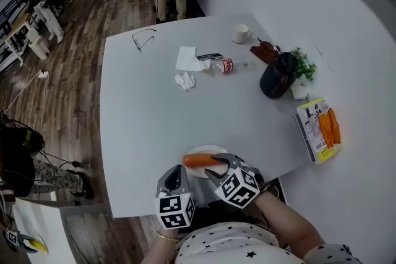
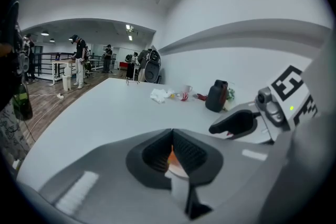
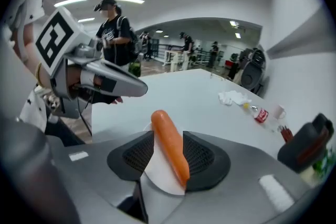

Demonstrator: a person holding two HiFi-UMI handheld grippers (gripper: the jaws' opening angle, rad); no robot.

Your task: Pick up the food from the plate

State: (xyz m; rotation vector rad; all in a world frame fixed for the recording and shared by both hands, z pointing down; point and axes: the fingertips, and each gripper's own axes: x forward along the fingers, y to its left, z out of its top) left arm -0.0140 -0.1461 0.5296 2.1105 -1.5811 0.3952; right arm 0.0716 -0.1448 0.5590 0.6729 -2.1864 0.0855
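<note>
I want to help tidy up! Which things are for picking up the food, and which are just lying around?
For the job: long orange food, white plate, right gripper.

Just lying around: tissues, small bottle, cup, black jug, plant, glasses, book.

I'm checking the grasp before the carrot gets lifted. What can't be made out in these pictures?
Head view: right end of the carrot, covered by the right gripper.
Left gripper view: the plate, only a sliver showing past the shut left gripper.
Head view: label of the bottle, too small to read.
</note>
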